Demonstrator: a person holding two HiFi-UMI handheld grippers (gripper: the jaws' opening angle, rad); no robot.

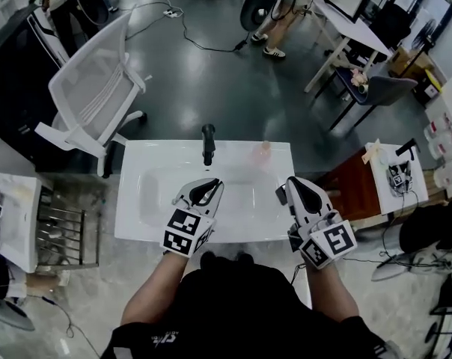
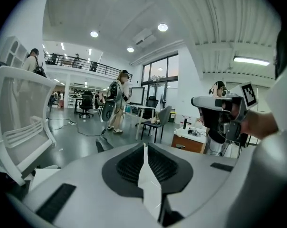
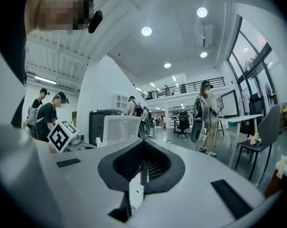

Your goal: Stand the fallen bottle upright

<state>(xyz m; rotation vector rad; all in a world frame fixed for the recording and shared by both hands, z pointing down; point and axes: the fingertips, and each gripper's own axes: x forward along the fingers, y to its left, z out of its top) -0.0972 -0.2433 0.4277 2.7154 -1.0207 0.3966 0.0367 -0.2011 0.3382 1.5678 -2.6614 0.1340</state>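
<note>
A dark bottle (image 1: pixel 208 143) stands upright near the far edge of the white table (image 1: pixel 151 200). A faint pink see-through object (image 1: pixel 264 151) stands to its right; what it is cannot be made out. My left gripper (image 1: pixel 211 184) hovers over the table's near middle, jaws shut with nothing between them, a short way in front of the bottle. My right gripper (image 1: pixel 292 180) hangs at the table's right edge, also shut and empty. The left gripper view shows its closed tips (image 2: pixel 144 146) and the right gripper (image 2: pixel 219 114) beside it. Neither gripper view shows the bottle or the table.
A white mesh office chair (image 1: pixel 99 88) stands beyond the table's left corner. A wire rack (image 1: pixel 65 234) sits at the left. A brown cabinet (image 1: pixel 355 185) and a small white stand (image 1: pixel 394 176) are on the right. Cables cross the dark floor; people stand further back.
</note>
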